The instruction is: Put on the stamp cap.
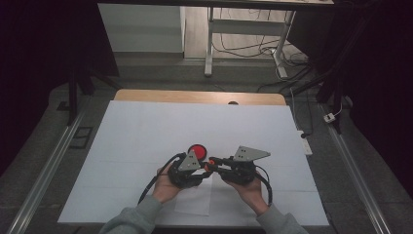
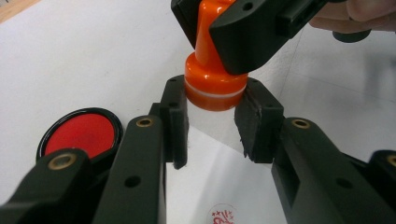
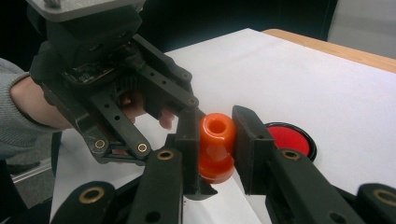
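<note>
An orange stamp [image 2: 215, 84] with a white ring near its base hangs just above the white paper. My left gripper [image 2: 215, 100] is shut on the stamp's wide base, one pad on each side. My right gripper [image 3: 216, 135] is shut on the stamp's narrow handle [image 3: 217, 128], coming in from the other side. In the high view the two grippers meet tip to tip at the stamp [image 1: 209, 165], the left gripper [image 1: 206, 168] and the right gripper [image 1: 213, 162] each held in a hand. A round red ink pad [image 1: 197, 150] in a black case lies just beyond them.
A large white sheet [image 1: 146, 126] covers the wooden table [image 1: 195, 96]. A smaller paper [image 1: 195, 200] lies near the front edge, bearing a red stamped mark [image 2: 224, 215]. The ink pad [image 2: 81, 133] sits left of my left jaws. Desk legs and cables stand beyond the table.
</note>
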`<action>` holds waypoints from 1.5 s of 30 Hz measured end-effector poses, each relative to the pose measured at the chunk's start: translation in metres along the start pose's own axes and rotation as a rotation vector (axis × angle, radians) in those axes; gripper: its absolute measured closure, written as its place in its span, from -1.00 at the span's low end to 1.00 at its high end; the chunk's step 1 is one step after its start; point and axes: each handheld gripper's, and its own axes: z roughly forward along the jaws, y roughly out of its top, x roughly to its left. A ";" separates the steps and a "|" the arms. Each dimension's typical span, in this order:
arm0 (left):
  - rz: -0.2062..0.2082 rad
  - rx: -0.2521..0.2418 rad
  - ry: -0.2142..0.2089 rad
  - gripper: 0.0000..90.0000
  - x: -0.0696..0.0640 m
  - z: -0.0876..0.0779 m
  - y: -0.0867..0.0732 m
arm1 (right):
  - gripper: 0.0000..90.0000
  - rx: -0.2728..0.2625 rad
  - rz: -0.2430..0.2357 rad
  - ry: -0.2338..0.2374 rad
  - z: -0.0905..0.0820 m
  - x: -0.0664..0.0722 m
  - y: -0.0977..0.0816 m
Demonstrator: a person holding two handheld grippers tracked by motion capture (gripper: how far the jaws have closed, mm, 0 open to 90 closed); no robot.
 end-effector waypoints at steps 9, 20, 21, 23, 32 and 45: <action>0.022 0.001 0.016 0.45 -0.002 -0.001 0.000 | 0.60 -0.003 0.005 0.006 0.000 0.000 0.000; 0.027 0.008 0.023 0.45 -0.003 -0.001 0.001 | 0.61 -0.008 0.021 0.012 0.000 -0.001 -0.002; 0.023 0.008 0.021 0.45 -0.003 -0.002 0.001 | 0.61 -0.009 0.022 0.012 0.000 -0.001 -0.002; 0.026 0.013 0.022 0.45 -0.003 -0.001 0.001 | 0.61 -0.008 0.022 0.013 0.000 -0.001 -0.002; 0.026 0.042 0.025 0.45 -0.004 0.000 0.000 | 0.61 0.014 0.013 0.009 0.002 0.000 -0.004; 0.022 0.061 0.018 0.44 -0.002 0.002 -0.002 | 0.61 0.018 0.028 0.008 0.008 0.000 -0.011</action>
